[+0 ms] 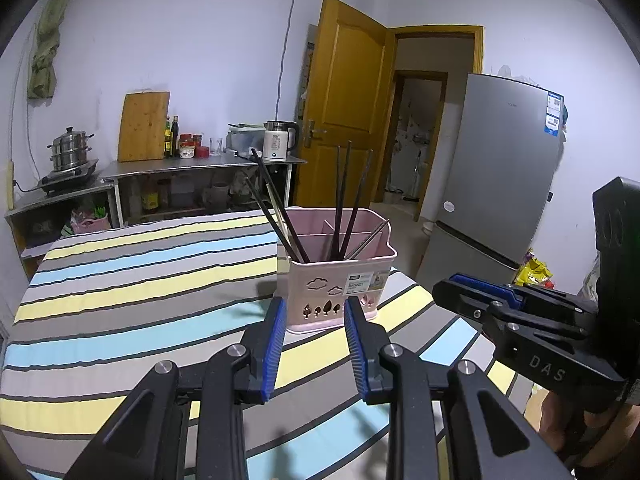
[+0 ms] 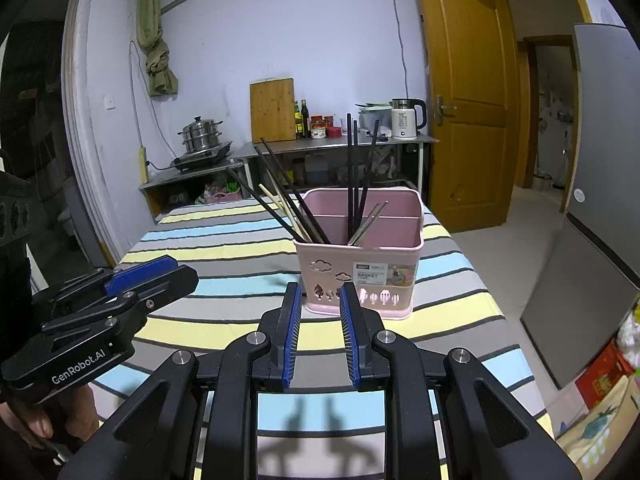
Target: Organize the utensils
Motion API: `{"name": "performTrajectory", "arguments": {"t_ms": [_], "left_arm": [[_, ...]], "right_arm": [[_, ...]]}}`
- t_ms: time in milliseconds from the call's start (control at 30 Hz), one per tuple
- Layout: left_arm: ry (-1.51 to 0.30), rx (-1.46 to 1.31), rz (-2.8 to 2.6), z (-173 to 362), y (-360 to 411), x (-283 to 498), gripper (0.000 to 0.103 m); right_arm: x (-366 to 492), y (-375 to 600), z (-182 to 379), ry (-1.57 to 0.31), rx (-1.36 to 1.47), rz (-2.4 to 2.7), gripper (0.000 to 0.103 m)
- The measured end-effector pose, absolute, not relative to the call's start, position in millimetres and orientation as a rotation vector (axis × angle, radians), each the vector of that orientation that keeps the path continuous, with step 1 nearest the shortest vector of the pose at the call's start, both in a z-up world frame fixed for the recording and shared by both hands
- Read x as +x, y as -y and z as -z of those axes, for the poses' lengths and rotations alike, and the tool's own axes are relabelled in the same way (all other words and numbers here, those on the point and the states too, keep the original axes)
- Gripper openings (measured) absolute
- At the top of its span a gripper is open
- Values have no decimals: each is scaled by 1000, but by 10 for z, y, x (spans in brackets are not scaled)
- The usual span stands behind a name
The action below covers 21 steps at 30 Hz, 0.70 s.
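A pink utensil basket [image 1: 320, 280] [image 2: 328, 258] with divided compartments stands on the striped table. Dark chopsticks [image 1: 276, 204] [image 2: 290, 196] lean left out of its front left compartment beside a pale one [image 2: 280, 204]. More dark chopsticks [image 1: 346, 192] [image 2: 352, 168] stand upright further back, and metal chopsticks [image 1: 370, 240] [image 2: 370, 222] lie in the right compartment. My left gripper [image 1: 314, 308] [image 2: 160, 272] hovers just short of the basket, open with nothing between its blue pads. My right gripper [image 2: 320, 292] [image 1: 472, 292] is also open and empty, close to the basket's front.
The striped tablecloth [image 1: 132, 280] [image 2: 224, 240] ends at its right edge by a grey fridge [image 1: 504, 168] [image 2: 600, 184]. Behind stand a steel counter [image 1: 192, 164] with a kettle [image 2: 406, 118], a cutting board [image 2: 272, 110] and a steamer pot [image 1: 70, 148]. A hand [image 2: 40, 424] holds the left gripper.
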State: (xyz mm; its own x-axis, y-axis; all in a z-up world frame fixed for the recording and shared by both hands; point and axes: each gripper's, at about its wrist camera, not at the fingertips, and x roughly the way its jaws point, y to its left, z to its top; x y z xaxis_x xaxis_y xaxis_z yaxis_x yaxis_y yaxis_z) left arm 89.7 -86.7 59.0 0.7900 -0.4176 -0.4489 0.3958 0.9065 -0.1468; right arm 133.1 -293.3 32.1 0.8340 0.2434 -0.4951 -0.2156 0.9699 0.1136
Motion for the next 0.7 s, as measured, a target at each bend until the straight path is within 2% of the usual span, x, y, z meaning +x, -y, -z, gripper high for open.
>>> {"name": "performTrajectory", "arguments": {"t_ms": [700], "left_arm": [[-496,-37,446,-599,918,889,29]], "right_arm": [[1309,2914,-313,-539,59,-243,20]]}}
